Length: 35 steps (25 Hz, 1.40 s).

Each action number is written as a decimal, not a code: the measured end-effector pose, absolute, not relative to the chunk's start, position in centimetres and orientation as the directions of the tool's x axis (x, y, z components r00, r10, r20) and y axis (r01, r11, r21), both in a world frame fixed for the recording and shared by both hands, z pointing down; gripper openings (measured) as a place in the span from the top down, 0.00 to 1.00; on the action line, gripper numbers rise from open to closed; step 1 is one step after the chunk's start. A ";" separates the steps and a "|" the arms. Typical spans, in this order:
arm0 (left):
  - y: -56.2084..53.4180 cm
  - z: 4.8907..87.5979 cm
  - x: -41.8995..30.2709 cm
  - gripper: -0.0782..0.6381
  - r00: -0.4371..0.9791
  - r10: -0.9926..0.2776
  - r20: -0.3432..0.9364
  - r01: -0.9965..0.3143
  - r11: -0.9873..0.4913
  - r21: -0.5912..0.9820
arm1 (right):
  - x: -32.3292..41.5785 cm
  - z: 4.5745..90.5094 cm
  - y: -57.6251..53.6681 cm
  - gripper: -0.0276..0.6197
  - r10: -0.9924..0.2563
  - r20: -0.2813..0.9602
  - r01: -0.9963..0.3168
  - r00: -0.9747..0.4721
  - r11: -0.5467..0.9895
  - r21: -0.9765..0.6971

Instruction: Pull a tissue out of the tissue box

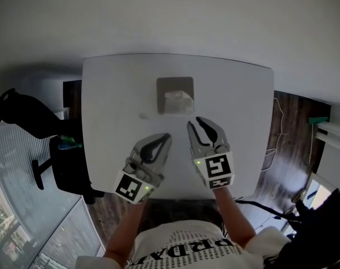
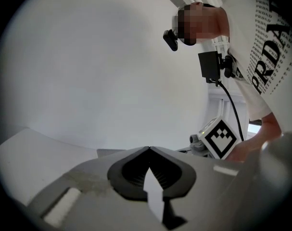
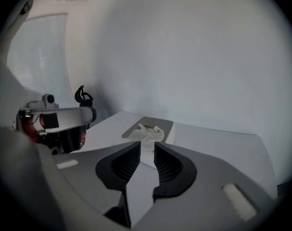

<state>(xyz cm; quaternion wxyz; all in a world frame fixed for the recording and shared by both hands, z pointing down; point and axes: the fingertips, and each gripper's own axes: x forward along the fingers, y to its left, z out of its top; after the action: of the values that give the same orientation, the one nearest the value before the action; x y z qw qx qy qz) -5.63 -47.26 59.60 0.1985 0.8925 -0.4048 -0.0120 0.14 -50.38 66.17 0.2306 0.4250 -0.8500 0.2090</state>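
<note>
Left gripper [image 1: 168, 135] jaws together, right gripper [image 1: 193, 121] jaws apart — tissue box [image 1: 171, 86] ahead, chair [image 1: 68, 164] beside table [image 1: 113, 94].

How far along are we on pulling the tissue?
Done: nothing; the tissue stands in the tissue box on the table. In hand: the right gripper, jaws open and empty, points at it from short of the box; the left gripper is shut and empty. Left: reach, pinch, pull.

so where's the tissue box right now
In the head view the flat grey tissue box with a white tissue poking up sits on the white table, centre and towards its far edge, just ahead of the open right tool.
</note>
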 end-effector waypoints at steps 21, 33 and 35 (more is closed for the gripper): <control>-47.5 62.0 -6.0 0.90 0.673 -0.723 0.155 -0.707 -0.568 0.422 | -0.7 68.9 -52.0 0.81 -0.585 0.574 -0.815 -0.574 0.480 -0.326; -47.5 62.0 -6.1 0.90 0.674 -0.723 0.152 -0.704 -0.566 0.429 | -1.3 68.9 -52.7 0.93 -0.587 0.568 -0.812 -0.577 0.485 -0.324; -47.5 62.0 -6.1 0.90 0.672 -0.724 0.154 -0.705 -0.563 0.431 | -1.3 69.0 -52.7 0.94 -0.580 0.567 -0.807 -0.585 0.489 -0.332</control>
<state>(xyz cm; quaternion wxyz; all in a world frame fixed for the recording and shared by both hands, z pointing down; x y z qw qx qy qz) -6.12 -47.52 62.04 0.2345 0.8839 -0.4043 -0.0199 -1.34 -52.65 68.99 0.1937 0.4123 -0.8409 0.2922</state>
